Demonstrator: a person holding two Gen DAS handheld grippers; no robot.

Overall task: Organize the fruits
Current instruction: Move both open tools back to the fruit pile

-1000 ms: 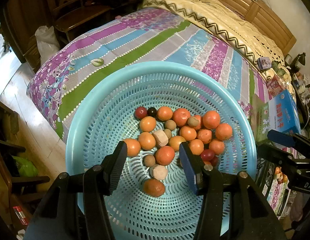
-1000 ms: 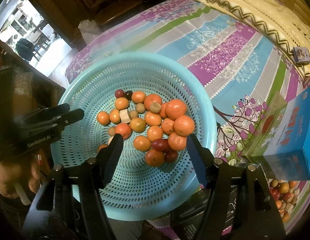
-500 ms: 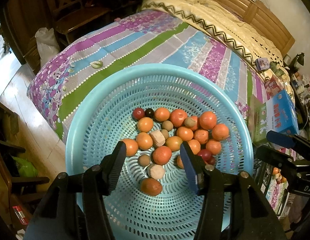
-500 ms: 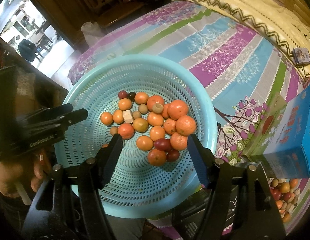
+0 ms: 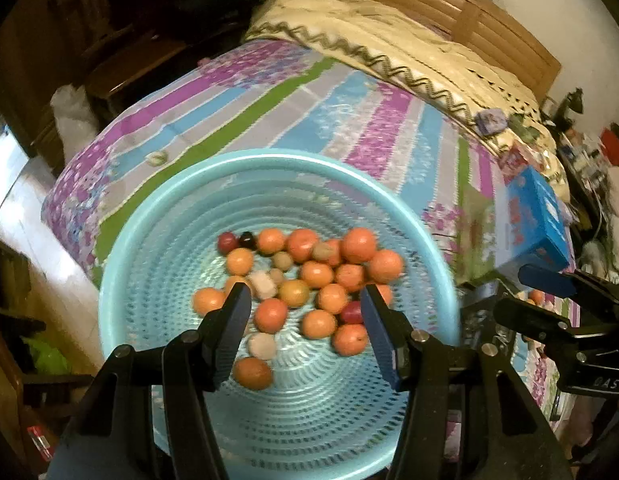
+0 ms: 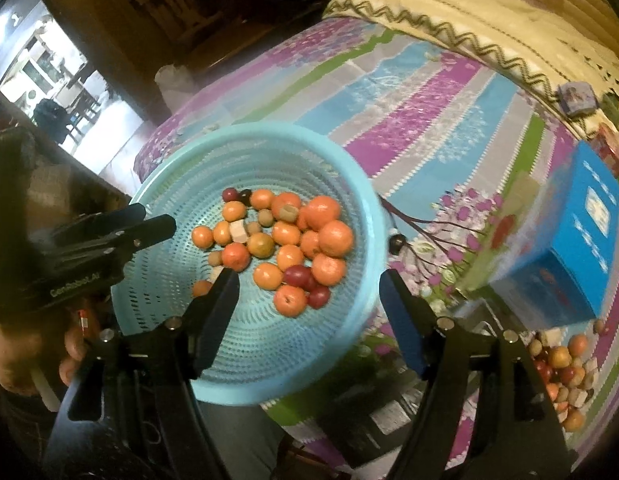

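Note:
A light blue perforated basket [image 5: 157,216] [image 6: 357,184] sits at the near edge of a bed. It holds several orange tangerines [image 5: 359,245] [image 6: 323,212], a few dark red plums [image 5: 351,313] [image 6: 297,276] and small pale brown fruits [image 5: 262,346]. My left gripper [image 5: 305,300] is open and empty, above the basket's near side. My right gripper [image 6: 307,280] is open and empty, above the basket's right rim. Each gripper shows in the other view, the left one [image 6: 149,224] and the right one [image 5: 549,280].
The bed has a striped floral sheet [image 5: 269,92] and a cream quilt [image 5: 409,48] at the back. A blue box [image 5: 533,216] [image 6: 569,240] stands right of the basket. A second heap of fruit [image 6: 565,372] lies at the lower right. A chair [image 5: 121,60] stands beyond the bed.
Both grippers have pulled back and risen a little, so the basket looks smaller and lower in both views. The fruit has not moved. Both grippers stay open.

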